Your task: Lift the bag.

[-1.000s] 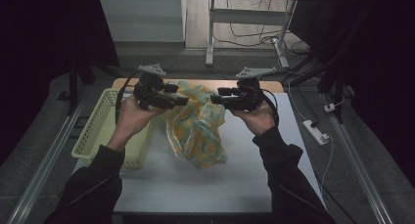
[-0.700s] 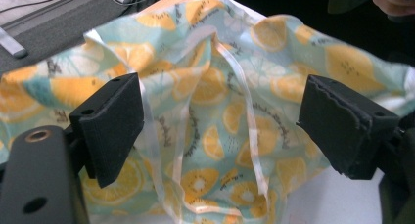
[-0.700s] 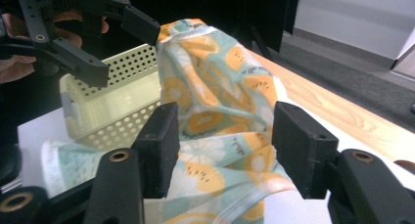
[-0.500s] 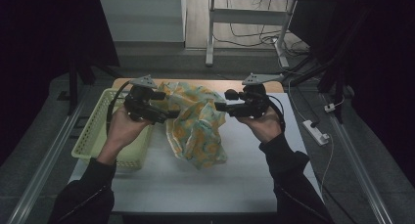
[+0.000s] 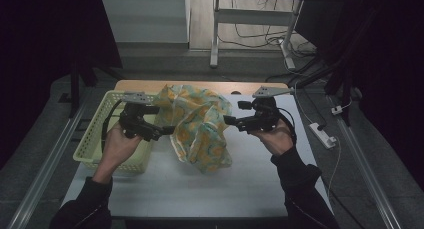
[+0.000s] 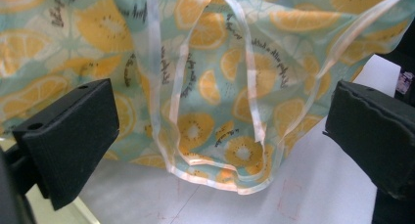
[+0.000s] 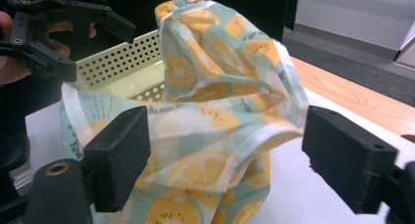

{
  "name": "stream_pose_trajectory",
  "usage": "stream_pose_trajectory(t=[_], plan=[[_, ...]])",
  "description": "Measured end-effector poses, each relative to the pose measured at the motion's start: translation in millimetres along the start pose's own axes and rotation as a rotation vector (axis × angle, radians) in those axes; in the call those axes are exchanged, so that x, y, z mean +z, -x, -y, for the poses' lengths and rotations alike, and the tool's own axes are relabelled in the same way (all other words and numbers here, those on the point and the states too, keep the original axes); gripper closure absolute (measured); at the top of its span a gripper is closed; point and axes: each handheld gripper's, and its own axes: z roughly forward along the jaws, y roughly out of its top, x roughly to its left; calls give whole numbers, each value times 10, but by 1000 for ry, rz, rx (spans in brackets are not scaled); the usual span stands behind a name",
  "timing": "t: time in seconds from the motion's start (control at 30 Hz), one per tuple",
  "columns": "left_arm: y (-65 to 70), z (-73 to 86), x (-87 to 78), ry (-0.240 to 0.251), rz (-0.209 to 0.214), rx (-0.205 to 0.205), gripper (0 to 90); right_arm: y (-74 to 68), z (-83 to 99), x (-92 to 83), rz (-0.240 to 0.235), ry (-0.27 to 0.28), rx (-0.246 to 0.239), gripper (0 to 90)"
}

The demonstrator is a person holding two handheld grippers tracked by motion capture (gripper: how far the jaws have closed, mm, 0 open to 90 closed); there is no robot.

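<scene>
Translucent plastic bag (image 5: 199,128), printed with orange and kiwi slices on a pale teal ground, is seen in a crumpled heap on the white table (image 5: 175,189), near its far half, just beside the pale yellow perforated plastic basket (image 5: 92,139) that stands at the table's left edge. In the high view the bag is flanked by the two hand-held tools: the left gripper (image 5: 165,131) is pointed at it from the basket side, and the right gripper (image 5: 228,120) from the opposite side.

In the left gripper view the two black padded jaws are spread wide, one at each side of the picture, having just been opening; the bag's whitish seams and printed film are seen between and beyond them, with neither pad pressed on the film. The bag's lower edge rests on the table there.

In the right gripper view the jaws are likewise parted, also having just been opening. A fold of the bag (image 7: 220,121) lies between them; it is close to the left pad, and whether it touches that pad cannot be told, while the right pad stands clear. Beyond the bag, the basket (image 7: 122,62) and the left gripper (image 7: 73,38) are seen.
</scene>
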Motion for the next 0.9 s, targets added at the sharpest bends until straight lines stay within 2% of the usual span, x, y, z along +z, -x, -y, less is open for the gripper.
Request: stream_pose_trajectory(t=[0.1,0.37,0.53,0.77,0.9], plan=[[5,70,18,3,3,-4,0,-15,48,-6,8,-4,4,111],[11,322,93,4,7,-33,0,-14,222,-9,16,-16,4,67],[27,477,83,10,12,-62,0,-8,345,-49,30,-24,2,28],[126,630,35,-1,-8,-48,0,-60,481,-117,67,-31,-25,9],[184,754,9,-14,-22,-52,0,-84,591,-155,81,-35,-19,0]])
